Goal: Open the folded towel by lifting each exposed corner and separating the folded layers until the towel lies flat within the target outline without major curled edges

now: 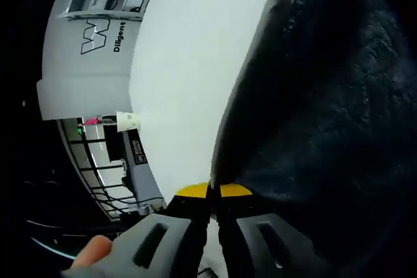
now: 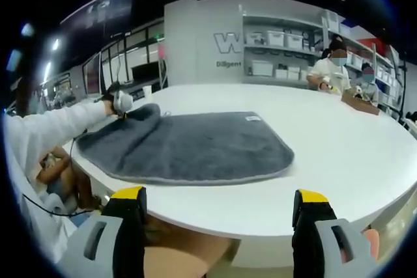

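Left gripper [image 1: 210, 193]: the yellow-tipped jaws are pressed together with a dark edge of the dark grey plush towel [image 1: 326, 96] caught between them, by my reading; the pinch sits at a corner, likely so the top layer can be peeled away from the one beneath.
Left gripper, from across: in the right gripper view it [image 2: 121, 103] sits at the towel's far-left corner, held by a person's white-sleeved arm [image 2: 55, 128]; that corner bulges up off the table.
Right gripper [image 2: 218, 201]: its yellow-tipped jaws stand wide apart with nothing between them, held back off the near edge of the table, probably waiting for a corner to reach.
Towel [image 2: 189, 144]: lies on the round white table [image 2: 339, 154], mostly spread, its near edge rounded and fairly flat.
Target outline: I cannot make one out on the table around the towel.
Progress: judged late, with the raised far-left corner the main thing left to flatten.
Containers: pale storage bins [image 2: 280, 38] sit on white wall shelves well behind the towel; contents cannot be told.
Cup: a small white paper cup [image 1: 127, 120] stands at the table's edge away from the towel; contents hidden.
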Demonstrator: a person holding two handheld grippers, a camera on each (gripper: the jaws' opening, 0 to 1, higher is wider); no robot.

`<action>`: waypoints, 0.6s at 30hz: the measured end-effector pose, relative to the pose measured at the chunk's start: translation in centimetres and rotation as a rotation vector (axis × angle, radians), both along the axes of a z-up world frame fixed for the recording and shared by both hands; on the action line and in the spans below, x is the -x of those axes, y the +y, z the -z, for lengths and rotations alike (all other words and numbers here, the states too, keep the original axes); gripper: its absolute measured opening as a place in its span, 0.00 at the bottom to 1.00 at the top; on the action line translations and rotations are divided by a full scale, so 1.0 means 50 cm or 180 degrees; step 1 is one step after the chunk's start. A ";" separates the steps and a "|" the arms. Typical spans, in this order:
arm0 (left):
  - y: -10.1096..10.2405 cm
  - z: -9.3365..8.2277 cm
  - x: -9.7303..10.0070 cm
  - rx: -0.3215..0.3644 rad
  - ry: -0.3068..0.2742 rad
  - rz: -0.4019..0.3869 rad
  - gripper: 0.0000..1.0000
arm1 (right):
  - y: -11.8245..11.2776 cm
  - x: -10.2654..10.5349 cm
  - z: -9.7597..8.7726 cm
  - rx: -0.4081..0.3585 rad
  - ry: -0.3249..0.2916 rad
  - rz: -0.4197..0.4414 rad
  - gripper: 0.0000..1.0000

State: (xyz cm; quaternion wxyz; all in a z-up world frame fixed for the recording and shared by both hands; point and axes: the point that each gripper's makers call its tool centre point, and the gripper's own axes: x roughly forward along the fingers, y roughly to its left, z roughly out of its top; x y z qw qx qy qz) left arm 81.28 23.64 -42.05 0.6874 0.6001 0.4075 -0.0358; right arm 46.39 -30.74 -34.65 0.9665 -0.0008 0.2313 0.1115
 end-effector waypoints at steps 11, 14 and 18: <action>0.008 -0.003 -0.015 0.0069 -0.0221 0.0082 0.03 | 0.001 0.000 0.002 0.0000 0.0009 -0.0003 0.93; 0.009 -0.003 -0.013 0.0363 -0.0289 -0.0020 0.03 | 0.001 -0.001 0.003 -0.0001 0.0011 0.0001 0.93; 0.013 -0.007 -0.010 0.0812 -0.0395 -0.0208 0.04 | 0.004 0.000 0.003 0.0002 0.0017 -0.0011 0.93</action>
